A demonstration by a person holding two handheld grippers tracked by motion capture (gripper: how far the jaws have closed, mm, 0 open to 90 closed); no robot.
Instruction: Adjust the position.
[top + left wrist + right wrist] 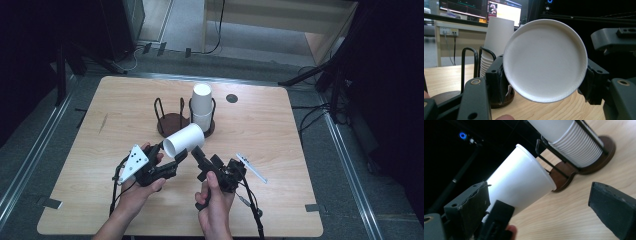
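A: White paper cup (184, 140) sits pinched between the left gripper (172, 159)'s jaws, lifted off the wooden table (280, 165). In the left gripper view the cup's flat bottom disc (545, 60) faces the camera squarely, with a jaw pressing on each side of its rim.

B: Long axis?

A: Running straight out along the left jaws, away from the hand, tilted up and toward the stack of cups (202, 106) in the dark wire holder (186, 124). Open mouth is the far end, as far as I can judge from the high view.

B: Right gripper (200, 159)?

A: Jaws spread wide, nothing between them. In the right gripper view the cup wall (521, 180) lies just ahead and off to the camera's left, beyond the near jaw; the far jaw stands over bare table. From above, the right jaws' tips sit just beside the cup's lower flank; contact cannot be told.

B: Which hand is nearer?

A: Left has it. Right is just beside, approaching across the cup's axis, not along it.

B: Judgement for the next move?

A: If the right is to take the cup, it must shift sideways to straddle the wall, closing across the axis. The stack is near; a swing could clip it.
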